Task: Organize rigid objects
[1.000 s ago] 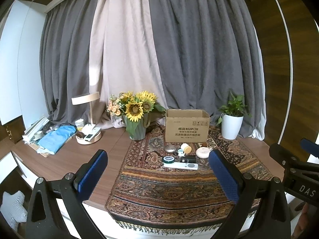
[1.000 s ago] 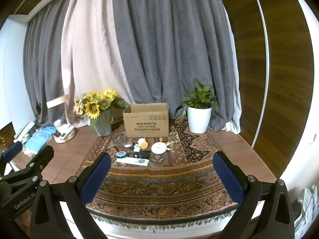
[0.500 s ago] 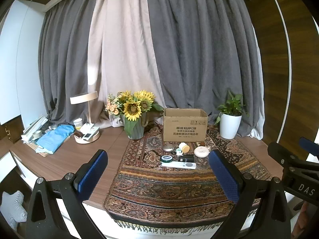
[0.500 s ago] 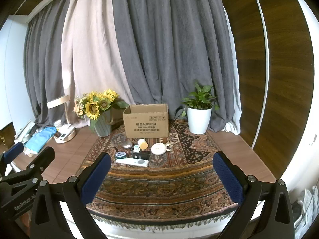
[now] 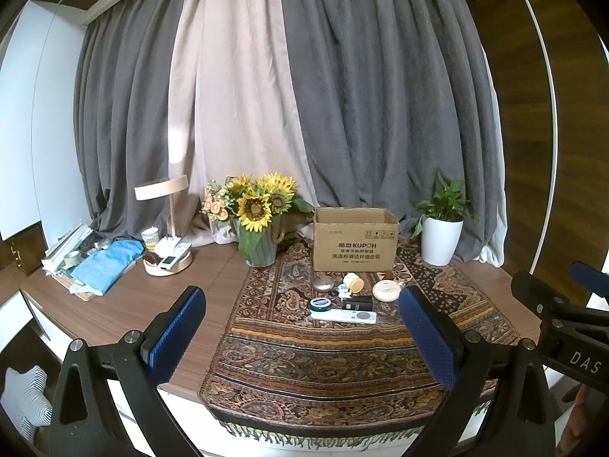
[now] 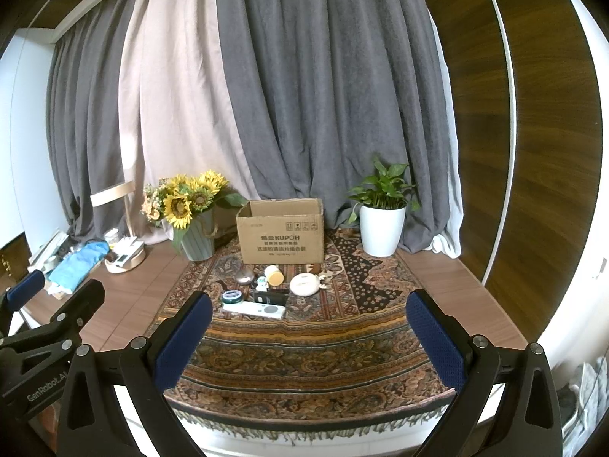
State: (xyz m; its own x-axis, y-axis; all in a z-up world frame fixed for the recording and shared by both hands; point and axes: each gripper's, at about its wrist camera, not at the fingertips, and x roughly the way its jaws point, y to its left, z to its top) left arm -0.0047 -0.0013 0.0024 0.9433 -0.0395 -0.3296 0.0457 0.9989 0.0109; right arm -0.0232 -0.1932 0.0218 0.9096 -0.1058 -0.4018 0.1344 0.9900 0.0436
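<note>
An open cardboard box (image 5: pixel 356 240) (image 6: pixel 281 230) stands at the back of a patterned rug (image 5: pixel 342 358) (image 6: pixel 312 346). In front of it lie small items: a white remote (image 5: pixel 343 316) (image 6: pixel 254 309), a green round tin (image 5: pixel 319 304) (image 6: pixel 232 296), a black box (image 5: pixel 357 302) (image 6: pixel 271 297), a white round case (image 5: pixel 386 290) (image 6: pixel 305 284), a yellow-capped jar (image 5: pixel 354 282) (image 6: pixel 275 275) and a silver pebble (image 5: pixel 323 283) (image 6: pixel 244 277). My left gripper (image 5: pixel 304 331) and right gripper (image 6: pixel 310 331) hover open and empty before the table's front edge.
A sunflower vase (image 5: pixel 259 243) (image 6: pixel 196 242) stands left of the box, a potted plant (image 5: pixel 441 238) (image 6: pixel 381 230) to its right. A lamp with a tray (image 5: pixel 167 259) and blue cloth (image 5: pixel 106 262) fill the table's left end. Curtains hang behind.
Both views have drifted slightly, so the table sits a touch lower and farther in frame. Both grippers stay open; nothing on the rug has moved.
</note>
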